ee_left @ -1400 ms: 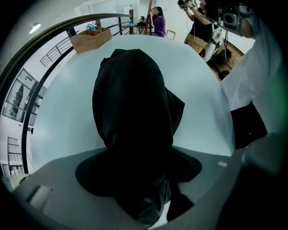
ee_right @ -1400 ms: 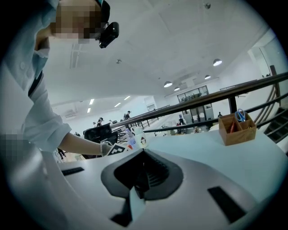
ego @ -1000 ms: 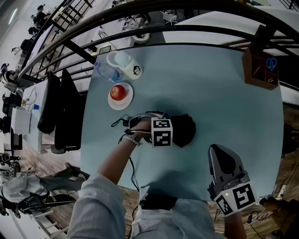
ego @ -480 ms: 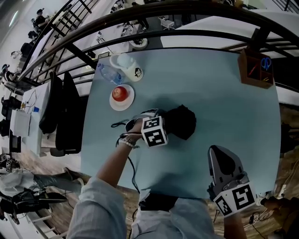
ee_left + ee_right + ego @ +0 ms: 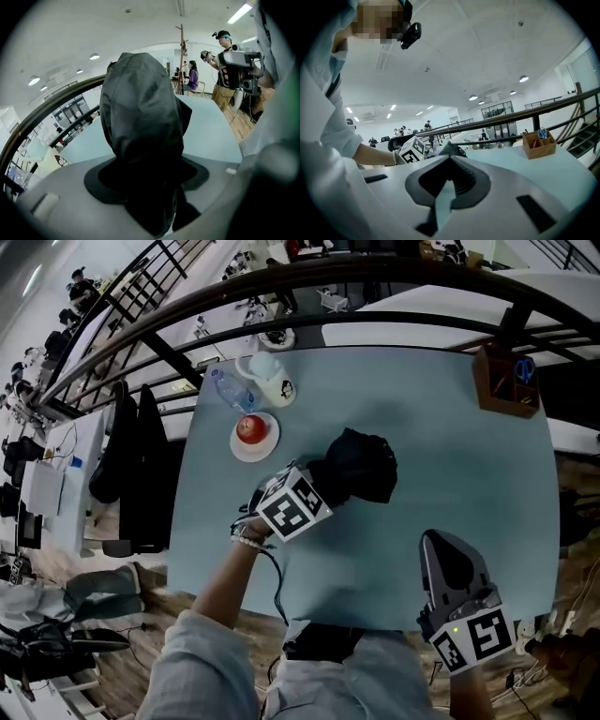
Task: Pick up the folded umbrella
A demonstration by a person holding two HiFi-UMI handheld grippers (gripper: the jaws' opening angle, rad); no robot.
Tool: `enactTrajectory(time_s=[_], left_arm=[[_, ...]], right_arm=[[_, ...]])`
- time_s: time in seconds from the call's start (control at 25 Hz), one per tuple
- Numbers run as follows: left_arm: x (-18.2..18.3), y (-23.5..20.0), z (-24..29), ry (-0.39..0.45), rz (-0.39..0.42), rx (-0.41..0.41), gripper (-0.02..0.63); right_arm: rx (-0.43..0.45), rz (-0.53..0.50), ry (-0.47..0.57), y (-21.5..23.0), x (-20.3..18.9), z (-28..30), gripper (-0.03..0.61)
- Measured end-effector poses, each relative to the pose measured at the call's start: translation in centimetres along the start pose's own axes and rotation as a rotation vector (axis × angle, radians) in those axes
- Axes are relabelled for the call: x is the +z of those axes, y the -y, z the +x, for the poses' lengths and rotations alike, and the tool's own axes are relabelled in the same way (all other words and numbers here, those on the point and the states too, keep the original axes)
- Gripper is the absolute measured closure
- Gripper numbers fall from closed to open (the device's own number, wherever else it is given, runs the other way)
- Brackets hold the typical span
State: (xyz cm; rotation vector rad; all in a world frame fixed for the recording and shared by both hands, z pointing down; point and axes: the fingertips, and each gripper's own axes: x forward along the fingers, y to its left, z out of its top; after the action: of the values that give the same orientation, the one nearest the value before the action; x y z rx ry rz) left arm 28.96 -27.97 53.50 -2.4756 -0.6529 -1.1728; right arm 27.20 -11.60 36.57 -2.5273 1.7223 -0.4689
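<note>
The black folded fabric umbrella (image 5: 140, 126) fills the left claw (image 5: 146, 187) in its own view, covering the jaw tips and much of the pale blue counter (image 5: 211, 126). In the head view, the small wooden box (image 5: 506, 381) holds contents too small to identify.

1. The pale blue worktop (image 5: 450, 474) is square with rounded corners.
2. At its far left corner stand a white mug (image 5: 272, 379) and, just beside it, a clear water bottle (image 5: 231, 390) lying down.
3. Slightly nearer sits a white plate (image 5: 266, 446) bearing a red apple (image 5: 248, 428).
4. At the far right corner stands a wooden box (image 5: 487, 390) holding blue scissors (image 5: 524, 369).
</note>
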Motion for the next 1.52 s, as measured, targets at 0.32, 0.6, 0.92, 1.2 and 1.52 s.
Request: enactTrajectory(time_s=[0.32, 0.6, 0.92, 1.2, 1.52], left_arm=[[3.1, 0.5, -7.0, 0.217, -0.076, 0.095, 0.327], [5.5, 1.5, -14.2, 0.403, -0.147, 0.176, 0.327], [7.0, 3.9, -22.3, 0.599, -0.175, 0.235, 0.327], [6.3, 5.5, -28.6, 0.712, -0.187, 0.305, 0.327], [4.1, 6.8, -33.0, 0.775, -0.234, 0.367, 0.327]], right_arm=[[-0.032, -0.047, 0.05, -2.2, 1.5, -1.3, 0.58], [-0.064, -0.091, 0.117, -4.6, 3.8, -2.3, 0.58], [-0.077, -0.159, 0.203, -7.5, 6.3, -3.8, 0.58], [-0.107, -0.194, 0.281, -9.5, 8.4, -5.0, 0.58], [-0.131, -0.219, 0.347, -11.6, 9.8, -5.0, 0.58]])
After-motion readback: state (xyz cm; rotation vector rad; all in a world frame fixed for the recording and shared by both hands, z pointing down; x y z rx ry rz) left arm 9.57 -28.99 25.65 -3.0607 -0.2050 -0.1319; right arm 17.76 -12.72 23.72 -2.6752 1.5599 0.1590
